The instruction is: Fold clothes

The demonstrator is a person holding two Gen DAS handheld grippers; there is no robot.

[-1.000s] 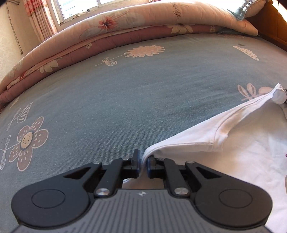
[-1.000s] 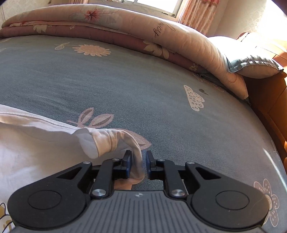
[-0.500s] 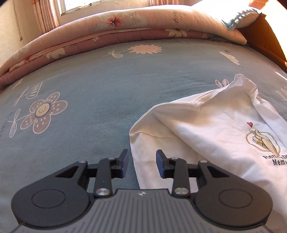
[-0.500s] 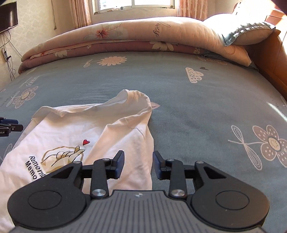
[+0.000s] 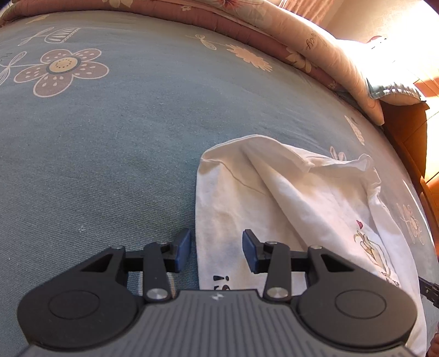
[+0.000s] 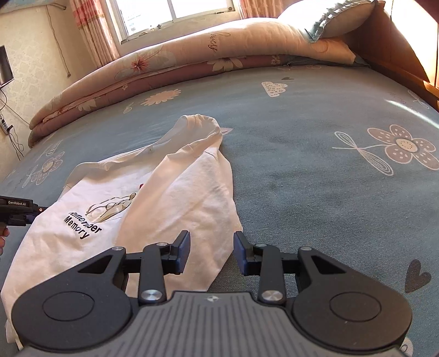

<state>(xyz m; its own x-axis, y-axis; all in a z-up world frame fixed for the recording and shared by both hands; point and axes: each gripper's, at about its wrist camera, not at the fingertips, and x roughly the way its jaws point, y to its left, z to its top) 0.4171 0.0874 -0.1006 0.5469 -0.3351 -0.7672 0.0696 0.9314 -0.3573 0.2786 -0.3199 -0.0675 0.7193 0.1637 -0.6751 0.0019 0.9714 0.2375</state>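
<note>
Hovering over the bed, I'm holding my left gripper [image 5: 216,248] with its jaws spread apart and gripping nothing, straddling the near edge of the white T-shirt [image 5: 288,197] lying on the grey-blue floral sheet [image 5: 109,137]. My right gripper [image 6: 211,251] is gaping empty too, poised above the shirt's folded-over right side. Only the right view is giving me the whole print [image 6: 107,214], reading "Remember Memory", plus the window [image 6: 170,13] and my other tool poking in at the left edge; the left view is catching just a sliver of lettering.
</note>
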